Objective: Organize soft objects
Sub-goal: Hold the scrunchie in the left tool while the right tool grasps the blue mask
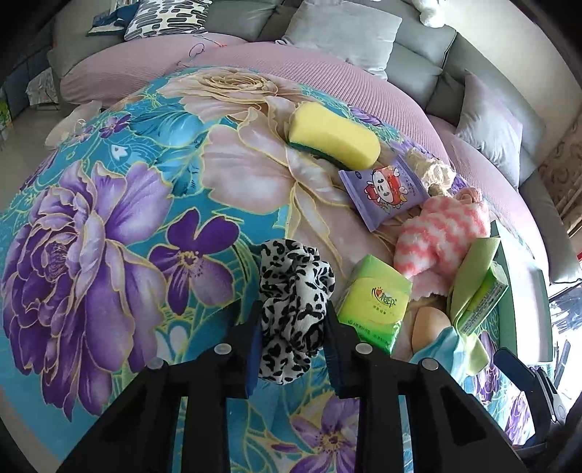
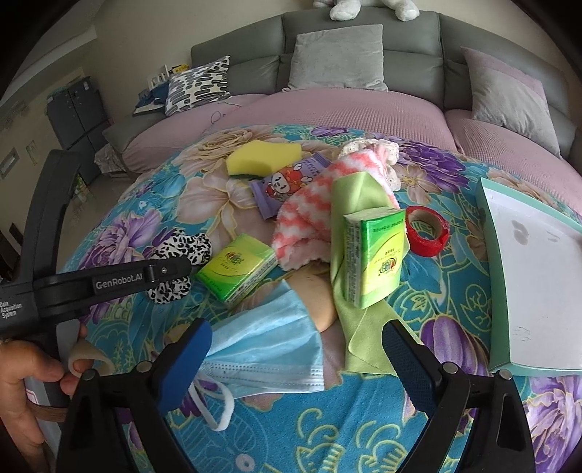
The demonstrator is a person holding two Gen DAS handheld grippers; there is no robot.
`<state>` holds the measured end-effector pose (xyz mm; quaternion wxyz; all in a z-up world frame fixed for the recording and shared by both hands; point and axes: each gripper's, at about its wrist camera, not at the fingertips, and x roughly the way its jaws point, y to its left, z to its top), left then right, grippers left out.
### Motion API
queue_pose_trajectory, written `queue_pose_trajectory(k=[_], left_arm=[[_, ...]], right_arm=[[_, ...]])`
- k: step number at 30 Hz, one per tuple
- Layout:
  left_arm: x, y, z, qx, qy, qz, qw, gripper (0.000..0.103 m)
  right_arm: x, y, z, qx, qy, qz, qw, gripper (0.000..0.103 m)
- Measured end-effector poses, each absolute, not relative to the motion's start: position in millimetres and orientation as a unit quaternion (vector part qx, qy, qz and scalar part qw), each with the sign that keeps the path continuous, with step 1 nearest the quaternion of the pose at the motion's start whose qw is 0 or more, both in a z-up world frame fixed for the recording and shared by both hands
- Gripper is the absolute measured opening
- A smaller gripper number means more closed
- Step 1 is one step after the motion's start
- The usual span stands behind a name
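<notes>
Black-and-white leopard scrunchie, yellow sponge, floral cloth.

A home living room. A grey sofa with a pink seat cover curves behind the floral-clothed counter; throw cushions lean on the sofa's back, a plush toy sits on top of it, and a dark cabinet stands left of it.

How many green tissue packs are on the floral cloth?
2. One tissue pack lies flat beside the leopard scrunchie; the other tissue pack stands on the green cloth. More may be hidden.
</notes>
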<state>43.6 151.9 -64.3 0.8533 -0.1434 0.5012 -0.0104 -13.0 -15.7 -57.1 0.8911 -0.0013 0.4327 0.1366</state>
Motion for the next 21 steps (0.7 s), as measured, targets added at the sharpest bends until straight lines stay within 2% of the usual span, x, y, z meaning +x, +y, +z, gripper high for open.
queue_pose_trajectory(k=[21], left_arm=[[11.7,156.7,-36.5,-0.128,0.477,0.008,0.869,0.031]], right_arm=[[-33.7,4.3,-53.5,-0.031,0.431,0.168,0.886,0.097]])
